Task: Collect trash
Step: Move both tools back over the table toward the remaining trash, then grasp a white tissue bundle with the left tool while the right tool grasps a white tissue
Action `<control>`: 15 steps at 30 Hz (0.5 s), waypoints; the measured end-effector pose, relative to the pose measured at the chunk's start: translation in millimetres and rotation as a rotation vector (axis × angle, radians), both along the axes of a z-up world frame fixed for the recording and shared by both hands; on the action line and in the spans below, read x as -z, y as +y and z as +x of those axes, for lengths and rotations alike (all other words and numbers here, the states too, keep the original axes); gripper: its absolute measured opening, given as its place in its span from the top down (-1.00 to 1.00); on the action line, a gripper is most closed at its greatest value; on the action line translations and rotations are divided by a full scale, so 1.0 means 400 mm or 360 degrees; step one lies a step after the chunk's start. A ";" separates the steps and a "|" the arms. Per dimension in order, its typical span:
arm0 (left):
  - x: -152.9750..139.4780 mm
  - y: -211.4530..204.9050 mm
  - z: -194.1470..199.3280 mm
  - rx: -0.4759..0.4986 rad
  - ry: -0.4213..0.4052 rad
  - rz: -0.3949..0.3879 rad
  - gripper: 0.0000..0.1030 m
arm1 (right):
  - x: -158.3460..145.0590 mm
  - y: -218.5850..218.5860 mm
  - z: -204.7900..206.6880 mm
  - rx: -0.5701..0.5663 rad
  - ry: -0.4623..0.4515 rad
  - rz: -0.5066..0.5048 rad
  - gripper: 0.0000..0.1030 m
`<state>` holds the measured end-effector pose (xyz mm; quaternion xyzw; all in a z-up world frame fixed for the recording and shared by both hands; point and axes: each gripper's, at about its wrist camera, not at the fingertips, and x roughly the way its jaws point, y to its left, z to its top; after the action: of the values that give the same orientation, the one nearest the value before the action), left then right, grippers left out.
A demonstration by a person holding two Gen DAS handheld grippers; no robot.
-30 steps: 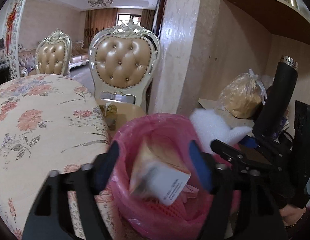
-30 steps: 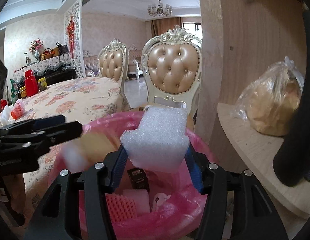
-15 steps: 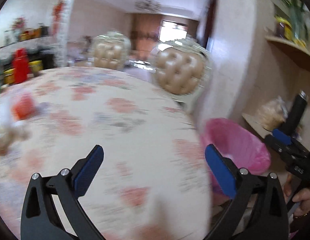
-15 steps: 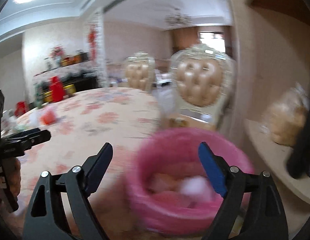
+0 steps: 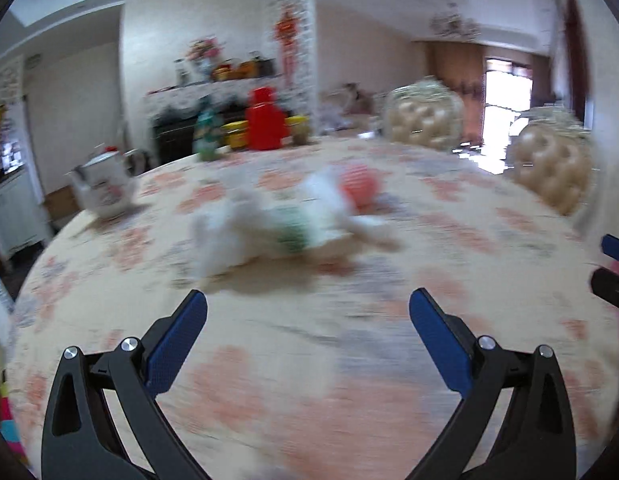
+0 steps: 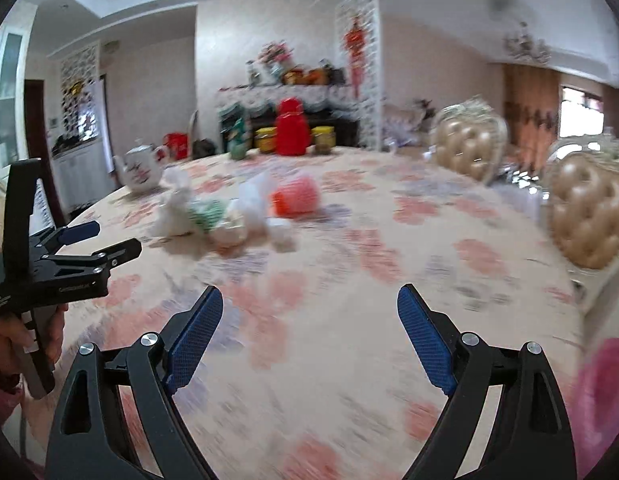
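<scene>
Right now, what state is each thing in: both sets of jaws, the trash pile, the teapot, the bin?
left gripper: jaws wide open, nothing between them.
right gripper: jaws wide open, nothing between them.
trash pile: loose on the tablecloth, blurred, untouched.
orange net: lying at the pile's right end.
teapot: upright, lid on.
pink bin bag: only its edge shows; contents hidden.

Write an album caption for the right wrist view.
Open right gripper above a floral tablecloth, facing a trash pile mid-table.
</scene>
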<state>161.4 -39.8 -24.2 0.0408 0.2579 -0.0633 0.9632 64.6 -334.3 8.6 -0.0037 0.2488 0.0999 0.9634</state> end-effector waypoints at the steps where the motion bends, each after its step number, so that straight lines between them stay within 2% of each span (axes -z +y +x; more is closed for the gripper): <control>1: 0.007 0.042 0.036 -0.0060 0.0018 0.0013 -0.90 | 0.005 0.018 0.022 -0.0012 0.0012 0.0005 -0.62; 7: 0.030 0.165 0.225 -0.0117 0.0156 -0.0069 -0.88 | 0.028 0.135 0.144 -0.0084 0.0085 0.0016 -0.62; 10: 0.026 0.159 0.287 -0.0084 0.0144 -0.0091 -0.77 | 0.034 0.165 0.176 -0.0093 0.0108 0.0006 -0.62; 15: 0.008 0.103 0.375 -0.0029 0.0079 -0.0048 -0.59 | 0.047 0.161 0.206 -0.0074 0.0130 0.0018 -0.62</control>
<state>311.6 1.5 -27.6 0.0223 0.2811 -0.0594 0.9576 147.1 -269.9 -10.2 0.0000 0.2871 0.1236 0.9499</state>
